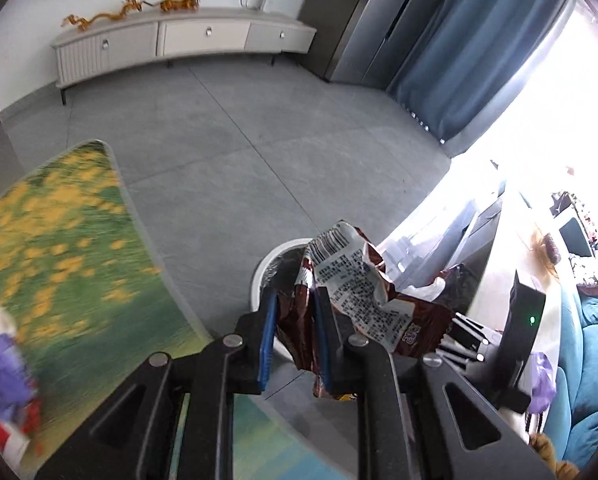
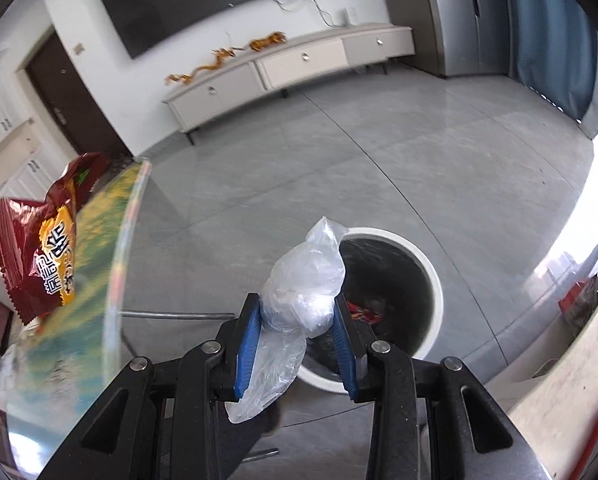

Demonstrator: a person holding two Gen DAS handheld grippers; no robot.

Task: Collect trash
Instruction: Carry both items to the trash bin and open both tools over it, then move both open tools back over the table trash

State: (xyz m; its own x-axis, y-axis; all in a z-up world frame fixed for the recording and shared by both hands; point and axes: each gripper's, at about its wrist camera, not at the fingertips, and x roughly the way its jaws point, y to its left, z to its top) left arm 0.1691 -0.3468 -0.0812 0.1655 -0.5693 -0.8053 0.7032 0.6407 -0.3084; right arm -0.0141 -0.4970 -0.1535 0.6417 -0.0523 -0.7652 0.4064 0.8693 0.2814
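Left tongs [image 1: 295,332] and right tongs [image 2: 297,330] both clamped on loads.

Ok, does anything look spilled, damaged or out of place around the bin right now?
Nothing spilled. The bin stands upright with trash inside. The left gripper holds a crumpled snack wrapper, the right gripper a clear plastic bag. More wrappers lie on the table.

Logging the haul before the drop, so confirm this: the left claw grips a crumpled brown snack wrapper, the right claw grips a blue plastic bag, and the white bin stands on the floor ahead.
One thing is off: the plastic bag in the right claw is clear, not blue, as the right wrist view shows. Only the claw's pads are blue. The left claw does grip the brown snack wrapper, with the white bin on the floor ahead.
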